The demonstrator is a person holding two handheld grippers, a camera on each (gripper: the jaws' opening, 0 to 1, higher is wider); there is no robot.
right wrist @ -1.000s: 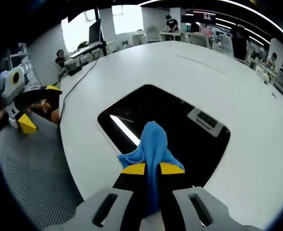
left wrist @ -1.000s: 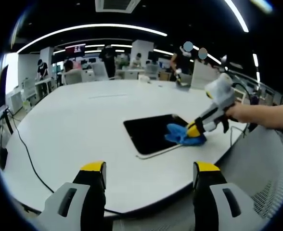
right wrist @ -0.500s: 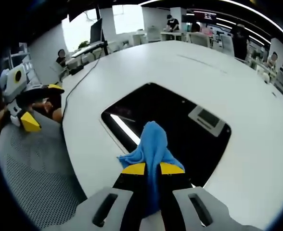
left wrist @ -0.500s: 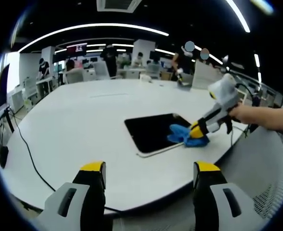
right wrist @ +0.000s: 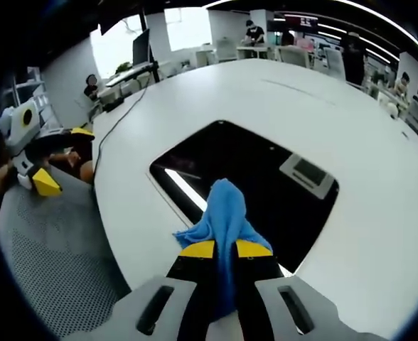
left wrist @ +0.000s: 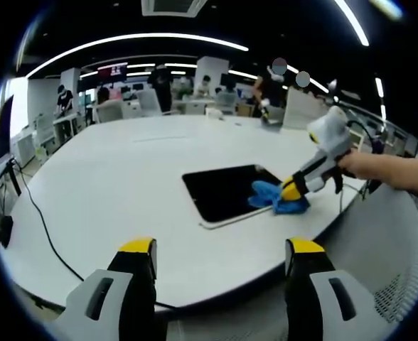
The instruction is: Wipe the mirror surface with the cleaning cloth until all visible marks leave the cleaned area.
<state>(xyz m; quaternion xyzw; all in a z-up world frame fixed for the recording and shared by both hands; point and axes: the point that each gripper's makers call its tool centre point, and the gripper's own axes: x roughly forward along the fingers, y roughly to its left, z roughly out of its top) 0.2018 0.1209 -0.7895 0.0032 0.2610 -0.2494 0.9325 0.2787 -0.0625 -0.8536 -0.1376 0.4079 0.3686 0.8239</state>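
Note:
A dark rectangular mirror (left wrist: 227, 192) (right wrist: 244, 177) lies flat on the white round table (left wrist: 124, 185) (right wrist: 365, 213). My right gripper (right wrist: 224, 250) is shut on a blue cleaning cloth (right wrist: 223, 217), which rests on the mirror's near edge. In the left gripper view the right gripper (left wrist: 294, 190) reaches in from the right, pressing the cloth (left wrist: 274, 199) on the mirror's right corner. My left gripper (left wrist: 216, 250) is open, held back off the table's front edge with nothing between its jaws. In the right gripper view the left gripper (right wrist: 42, 160) sits at far left.
A black cable (left wrist: 42, 234) runs over the table's left side. A mesh chair (right wrist: 45, 263) stands beside the table edge. A person's hand (left wrist: 369, 165) holds the right gripper. Desks, monitors and people fill the room beyond.
The cloth and right gripper have shifted only slightly along the mirror's edge. The left gripper stays where it was.

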